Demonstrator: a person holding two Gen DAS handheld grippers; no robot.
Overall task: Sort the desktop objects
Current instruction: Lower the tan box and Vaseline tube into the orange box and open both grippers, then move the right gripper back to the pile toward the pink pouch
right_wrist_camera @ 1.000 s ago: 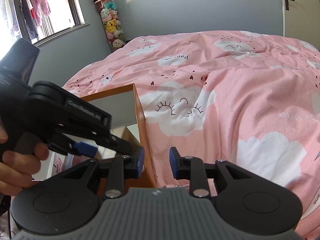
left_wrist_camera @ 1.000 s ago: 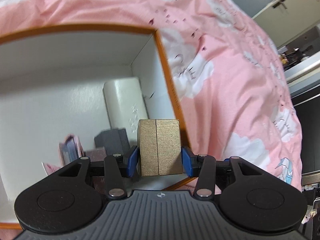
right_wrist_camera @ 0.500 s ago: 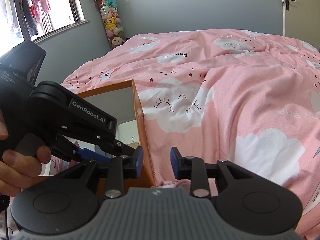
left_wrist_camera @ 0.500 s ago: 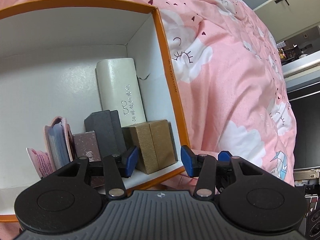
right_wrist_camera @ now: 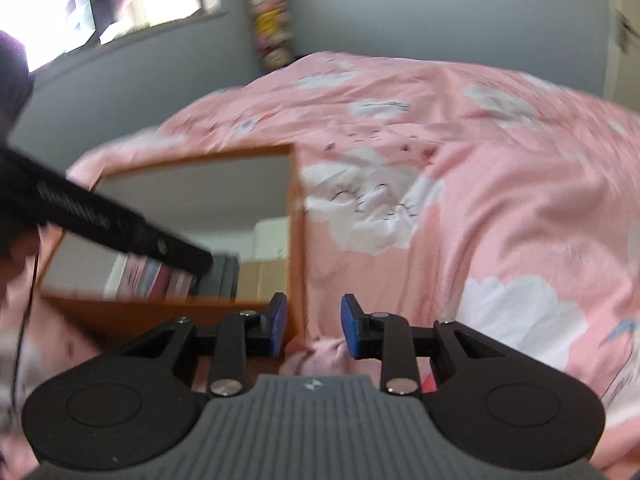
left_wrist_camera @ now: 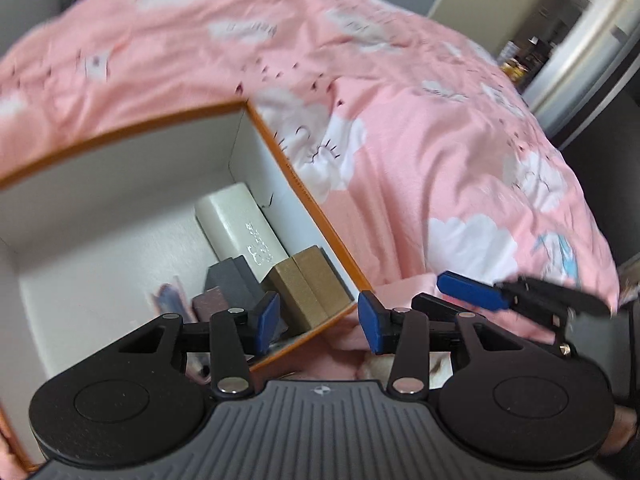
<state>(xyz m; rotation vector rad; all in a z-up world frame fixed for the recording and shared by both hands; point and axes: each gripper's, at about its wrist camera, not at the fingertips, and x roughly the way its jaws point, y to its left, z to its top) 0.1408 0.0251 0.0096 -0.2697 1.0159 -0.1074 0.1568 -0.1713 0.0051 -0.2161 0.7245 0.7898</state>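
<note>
- Closing on nothing, left gripper (left_wrist_camera: pixel 318 322) hangs above gold box (left_wrist_camera: pixel 308 290), which sits packed inside orange box (left_wrist_camera: pixel 304 196).
- Right gripper (right_wrist_camera: pixel 310 326) fingers: parted, unloaded.

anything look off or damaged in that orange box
One small flaw: the white inner right wall of the orange box has a short dark tear or scuff just above the white case. The gold box, grey box and the rest sit packed in the near corner, none spilled.
</note>
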